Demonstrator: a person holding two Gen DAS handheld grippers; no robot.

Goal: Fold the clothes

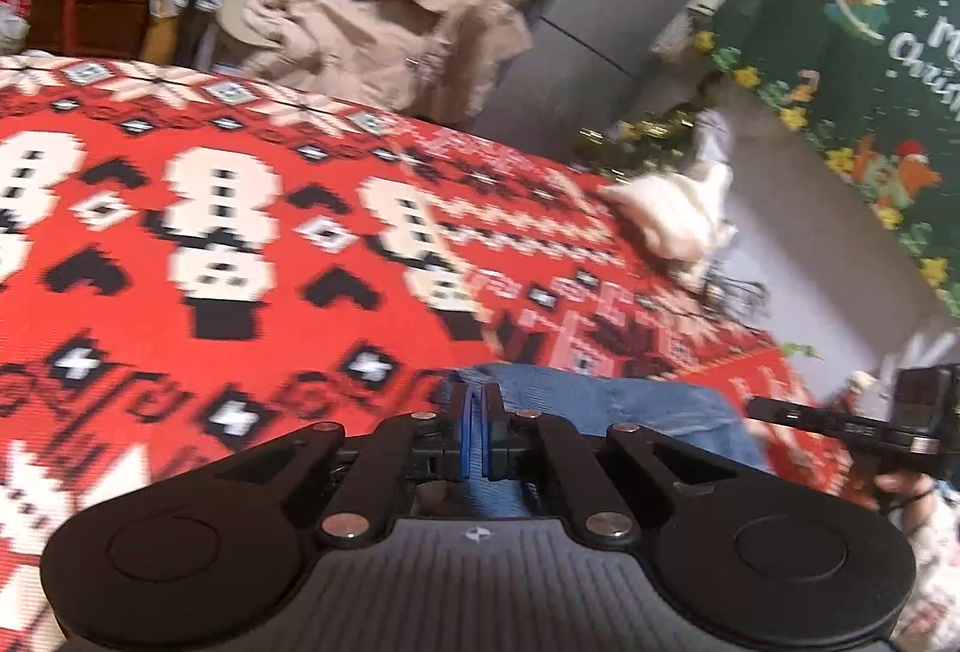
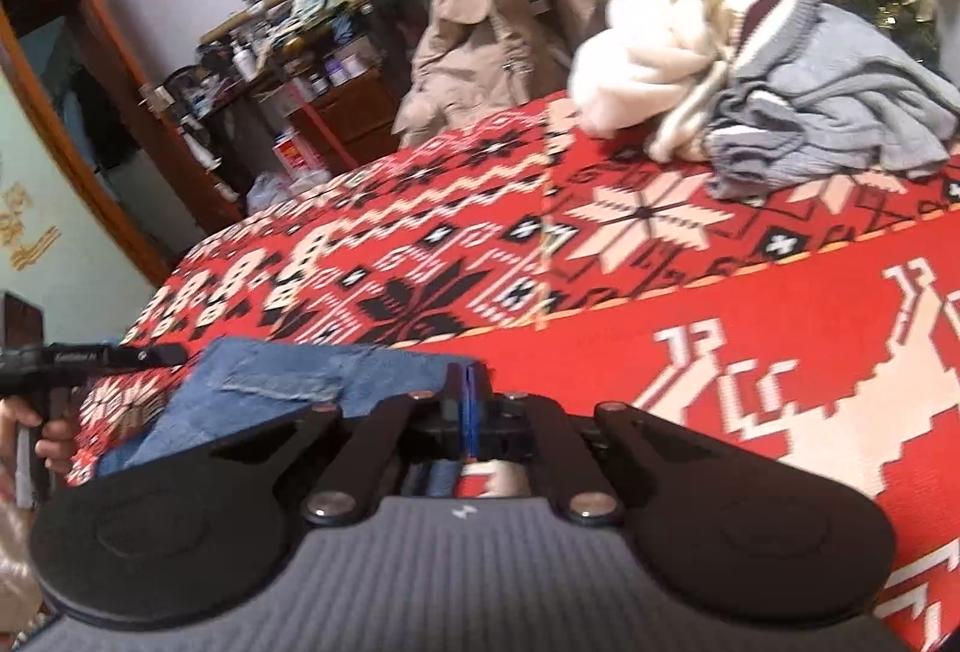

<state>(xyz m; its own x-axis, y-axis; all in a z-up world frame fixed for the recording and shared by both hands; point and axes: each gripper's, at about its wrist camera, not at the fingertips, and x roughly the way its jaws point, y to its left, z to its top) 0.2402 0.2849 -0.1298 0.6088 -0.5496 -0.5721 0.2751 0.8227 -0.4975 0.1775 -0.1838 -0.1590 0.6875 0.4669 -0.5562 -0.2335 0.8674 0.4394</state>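
Blue denim garment (image 2: 288,376) lies at the near edge of the red patterned woven cover (image 2: 690,352), pinched at one side by the left claw (image 1: 477,400) and at the other by the right claw (image 2: 465,382), both nearly closed on its cloth. Farther back sits a crumpled white and grey knitwear heap (image 2: 750,81).

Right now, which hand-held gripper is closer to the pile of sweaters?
Right. The right hand-held gripper sits on the pile's side of the jeans; the left hand-held gripper is farther away.
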